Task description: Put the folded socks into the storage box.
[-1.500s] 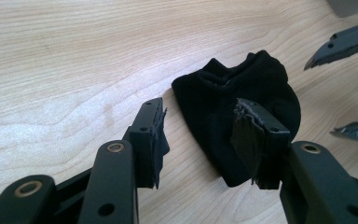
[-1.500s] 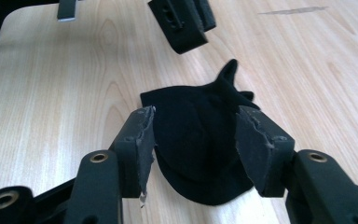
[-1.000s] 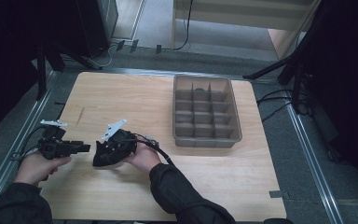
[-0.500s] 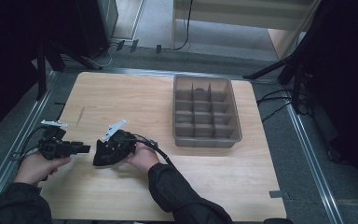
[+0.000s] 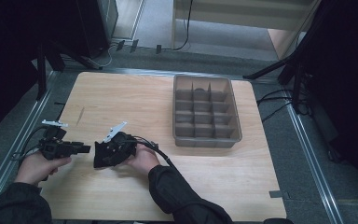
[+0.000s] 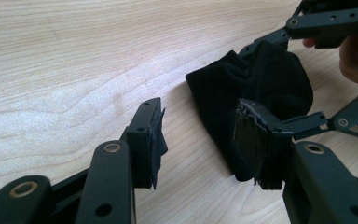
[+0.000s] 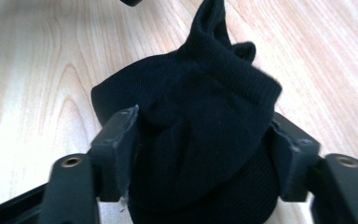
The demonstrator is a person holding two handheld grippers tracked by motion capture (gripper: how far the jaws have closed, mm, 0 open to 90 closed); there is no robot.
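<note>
We hold the right gripper (image 5: pixel 103 156) near the table's (image 5: pixel 205 177) front left, its jaws clamped on a bunched black sock (image 7: pixel 191 121) that bulges between the pads and rests on the wood. At about nine o'clock from it, close by, our left gripper (image 5: pixel 81 149) points at the sock with its jaws spread and nothing between them; in the left gripper view the sock (image 6: pixel 247 98) lies just past its fingertips (image 6: pixel 249 140). The grey compartment tray (image 5: pixel 235 135) sits well apart at two o'clock.
</note>
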